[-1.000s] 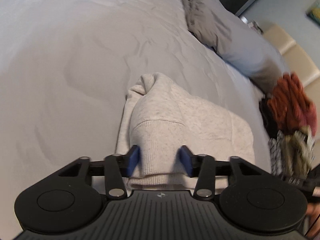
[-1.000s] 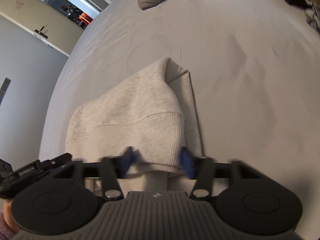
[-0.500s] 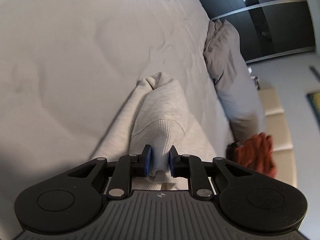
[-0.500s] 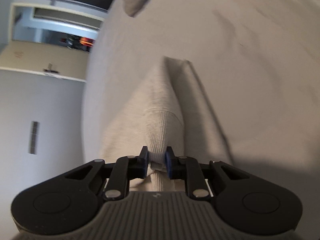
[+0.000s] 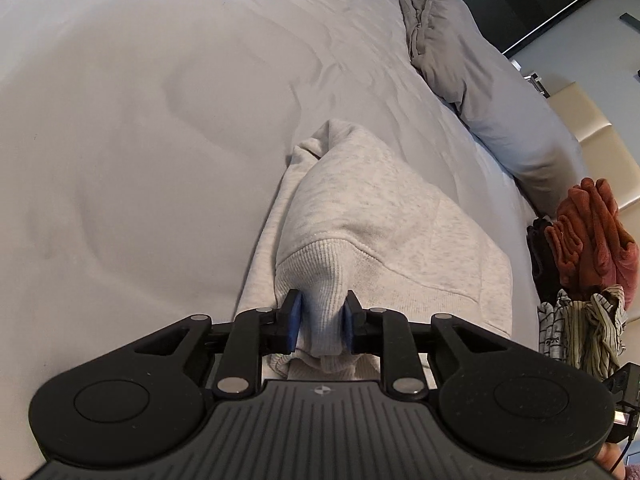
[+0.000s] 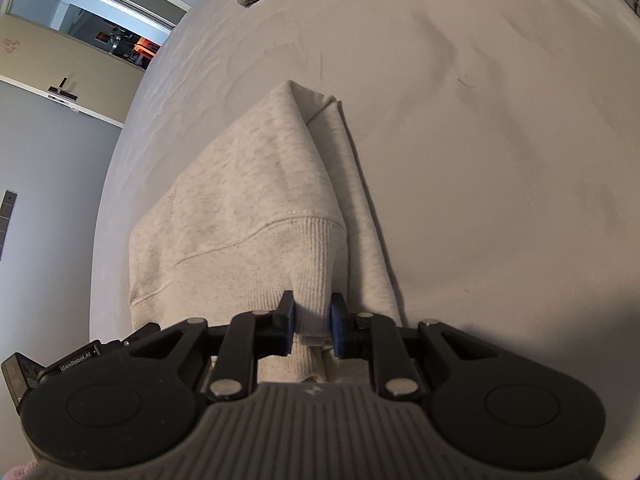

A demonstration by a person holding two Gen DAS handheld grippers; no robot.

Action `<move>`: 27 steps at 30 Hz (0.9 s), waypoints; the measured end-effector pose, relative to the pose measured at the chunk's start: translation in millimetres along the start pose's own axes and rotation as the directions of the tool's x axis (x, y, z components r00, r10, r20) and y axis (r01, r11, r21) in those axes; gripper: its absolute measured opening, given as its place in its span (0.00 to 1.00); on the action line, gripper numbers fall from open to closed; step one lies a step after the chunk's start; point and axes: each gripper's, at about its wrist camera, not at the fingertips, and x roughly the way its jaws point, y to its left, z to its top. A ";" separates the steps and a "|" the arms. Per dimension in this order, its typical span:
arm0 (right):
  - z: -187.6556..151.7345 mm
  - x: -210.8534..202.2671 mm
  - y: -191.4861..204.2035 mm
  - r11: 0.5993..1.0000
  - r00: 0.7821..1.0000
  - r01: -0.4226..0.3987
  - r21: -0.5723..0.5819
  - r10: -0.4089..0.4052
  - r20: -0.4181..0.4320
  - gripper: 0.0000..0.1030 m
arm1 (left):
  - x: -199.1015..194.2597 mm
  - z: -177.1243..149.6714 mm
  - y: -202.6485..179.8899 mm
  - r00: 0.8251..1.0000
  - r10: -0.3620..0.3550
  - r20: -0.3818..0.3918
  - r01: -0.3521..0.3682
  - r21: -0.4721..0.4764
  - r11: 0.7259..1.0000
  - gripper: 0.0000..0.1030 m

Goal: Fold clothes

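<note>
A pale heather-grey sweatshirt [image 5: 384, 216] lies partly folded on the bed, its ribbed hem lifted at both near corners. My left gripper [image 5: 321, 320] has one bunched corner of the hem between its blue pads [image 5: 294, 318]; the pads still touch the cloth while the jaws are opening slightly. In the right wrist view the same sweatshirt [image 6: 248, 184] runs away from me, and my right gripper [image 6: 312, 322] is shut on the other hem corner. The far end of the garment rests on the sheet.
The light grey bed sheet [image 5: 140, 140] spreads wide to the left and ahead. A grey pillow [image 5: 492, 92] lies at the far right, with a heap of rust-red and striped clothes [image 5: 588, 248] near it. A doorway and wall [image 6: 80, 40] lie beyond the bed's left edge.
Both grippers closed from open onto the sweatshirt's hem corners. Both wrist views tilted and swung back, and the left pads now stand a little wider than half a second ago.
</note>
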 end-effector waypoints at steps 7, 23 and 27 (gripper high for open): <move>-2.6 -11.4 -2.1 1.000 1.000 0.020 -0.021 -0.020 0.021 0.36 | -15.7 -4.3 -0.9 0.999 0.022 0.037 -0.024 0.040 0.999 0.51; -58.1 -84.8 38.8 0.795 0.990 0.127 -0.593 -0.065 0.125 0.46 | -92.4 -56.5 -38.3 0.990 0.065 0.126 -0.124 0.551 0.825 0.52; -95.9 -100.8 41.0 0.662 0.990 0.130 -0.738 -0.052 0.128 0.46 | -109.5 -83.4 -42.2 0.991 0.035 0.129 -0.113 0.666 0.737 0.52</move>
